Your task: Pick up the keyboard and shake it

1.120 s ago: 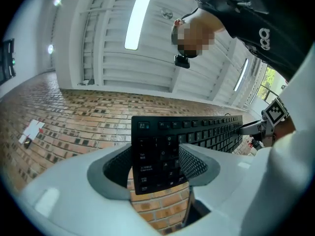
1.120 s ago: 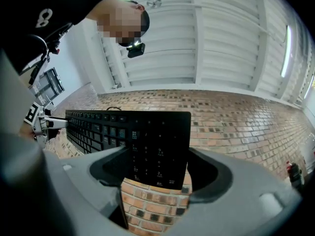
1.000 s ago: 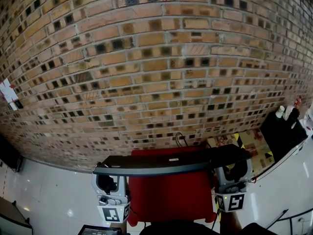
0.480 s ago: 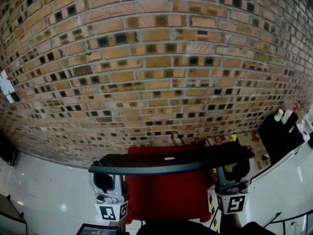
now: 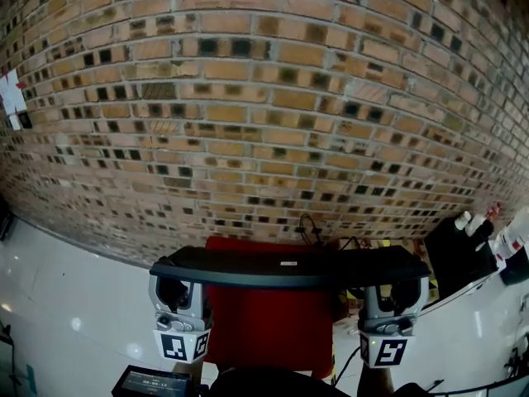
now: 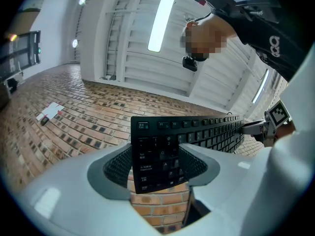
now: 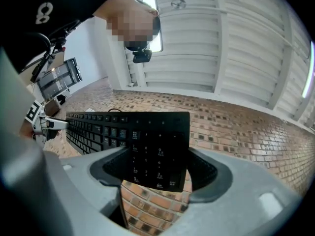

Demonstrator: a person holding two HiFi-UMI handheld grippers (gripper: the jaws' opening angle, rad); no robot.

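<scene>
A black keyboard (image 5: 289, 265) hangs in the air, level, in front of a brick surface. In the head view I see its underside and long edge. My left gripper (image 5: 178, 281) is shut on its left end and my right gripper (image 5: 395, 284) is shut on its right end. In the left gripper view the keyboard (image 6: 162, 151) shows its keys and sits clamped between the jaws of the left gripper (image 6: 160, 163). In the right gripper view the number-pad end of the keyboard (image 7: 157, 141) is clamped in the right gripper (image 7: 160, 163).
A red mat (image 5: 273, 329) lies below the keyboard, and a black cable (image 5: 307, 226) curls behind it. A black box (image 5: 459, 255) with small bottles on top stands at the right. A white glossy surface (image 5: 66, 304) spreads to the left. Brick (image 5: 264, 122) fills the background.
The keyboard's left end has risen, so the keyboard went from tilted to level. Both grippers keep their hold. The head view has shifted a little.
</scene>
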